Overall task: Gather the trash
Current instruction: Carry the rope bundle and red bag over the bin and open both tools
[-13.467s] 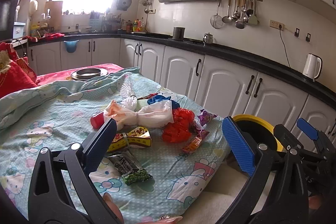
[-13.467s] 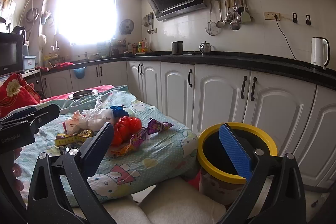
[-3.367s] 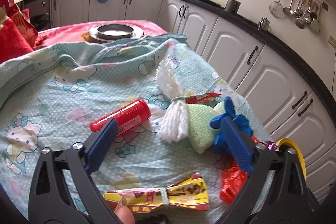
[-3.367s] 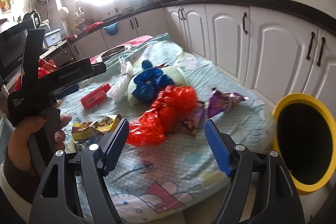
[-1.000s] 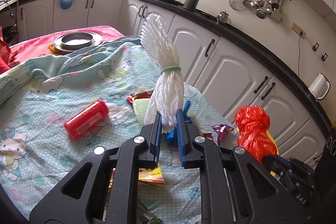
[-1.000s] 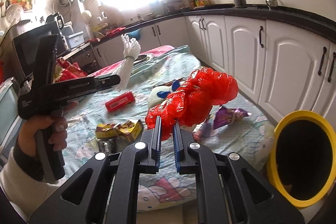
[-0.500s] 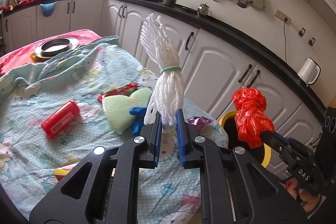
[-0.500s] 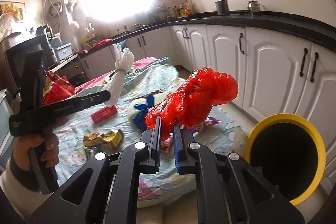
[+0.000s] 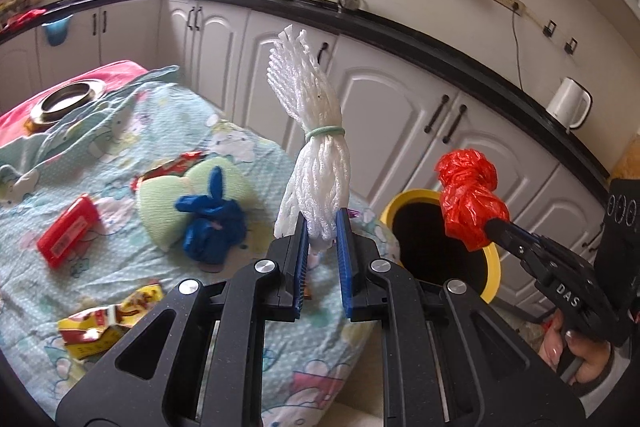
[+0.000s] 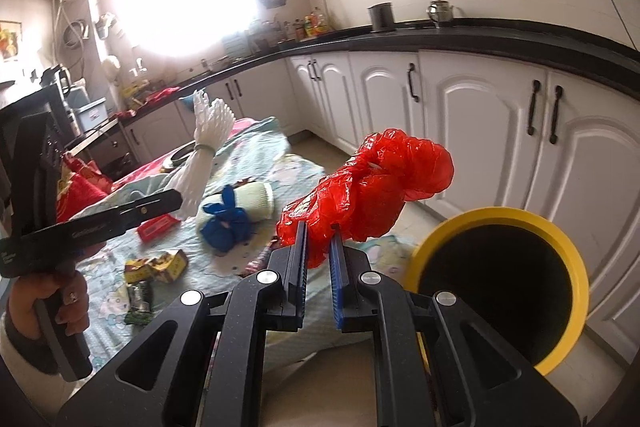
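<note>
The left gripper [image 9: 322, 239] is pinched tight on the lower end of a white foam net bundle [image 9: 316, 147], a ribbed, stringy sleeve cinched at its waist by a pale green band, its top fanning upward. The right gripper [image 10: 318, 247] is clamped just as firmly on a crumpled red plastic bag [image 10: 372, 187], glossy and knotted into a lump, held in the air just beside the yellow-rimmed bin [image 10: 496, 279], whose round dark mouth stands open off the table's corner. Behind them the table wears a soft light-blue cartoon-print cloth [image 9: 168, 131], rumpled at the far end. On it lie a knotted blue bag [image 9: 210, 223] resting against a pale green foam piece [image 9: 160, 199], a red rectangular packet [image 9: 66, 231] well to the left, and a creased yellow snack wrapper [image 9: 100, 323] near the front edge. White cabinet doors [image 10: 472, 131] run close along the far side, leaving a narrow strip of floor around the bin.
</note>
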A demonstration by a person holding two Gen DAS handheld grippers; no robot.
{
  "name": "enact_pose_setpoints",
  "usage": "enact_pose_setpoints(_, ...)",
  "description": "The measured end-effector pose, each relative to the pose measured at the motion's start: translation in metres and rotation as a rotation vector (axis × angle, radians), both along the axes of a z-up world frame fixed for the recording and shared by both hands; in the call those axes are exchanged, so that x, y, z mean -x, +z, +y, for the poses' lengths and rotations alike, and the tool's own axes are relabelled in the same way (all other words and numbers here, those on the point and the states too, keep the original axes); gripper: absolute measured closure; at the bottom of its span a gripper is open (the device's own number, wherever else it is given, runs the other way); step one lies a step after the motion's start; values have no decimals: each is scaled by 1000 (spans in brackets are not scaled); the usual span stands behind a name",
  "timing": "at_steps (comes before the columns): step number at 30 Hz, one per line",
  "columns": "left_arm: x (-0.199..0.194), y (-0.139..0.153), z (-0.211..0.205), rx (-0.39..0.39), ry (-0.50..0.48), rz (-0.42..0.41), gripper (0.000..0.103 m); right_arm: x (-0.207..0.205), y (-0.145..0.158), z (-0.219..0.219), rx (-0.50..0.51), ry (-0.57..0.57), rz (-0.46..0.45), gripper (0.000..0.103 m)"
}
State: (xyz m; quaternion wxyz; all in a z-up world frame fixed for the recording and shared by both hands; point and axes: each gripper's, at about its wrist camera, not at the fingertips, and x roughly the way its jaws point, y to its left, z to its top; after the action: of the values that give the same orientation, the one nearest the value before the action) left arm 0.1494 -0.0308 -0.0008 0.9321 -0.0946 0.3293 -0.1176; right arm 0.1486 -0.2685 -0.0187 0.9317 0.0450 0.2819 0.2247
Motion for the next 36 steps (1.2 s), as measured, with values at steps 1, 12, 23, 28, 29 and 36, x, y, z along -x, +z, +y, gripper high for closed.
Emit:
enact_pose_setpoints(1,-1,0,-6,-5,-12,0,94,-1,-1,-5,-2,-12,2,93)
enact_pose_setpoints(12,-15,-11,-56,-43,-122,23,94,-10,-14,-53,-16,-130,31,93)
enact_pose_setpoints(23,-37,-31,-113,-87,-241,67,94,-19,-38,-103,-25,-243,110,93)
enact_pose_setpoints(28,-48,-44,-140,-107,-294,96,94,-20,-49,-116,-24,-277,157,93)
enact_pose_setpoints(29,-51,-47,-145,-111,-305,103,94,-20,-53,-119,-22,-281,171,93)
enact_pose_setpoints(36,-66,-65,-172,-135,-351,148,94,-21,-68,-128,-10,-296,229,93)
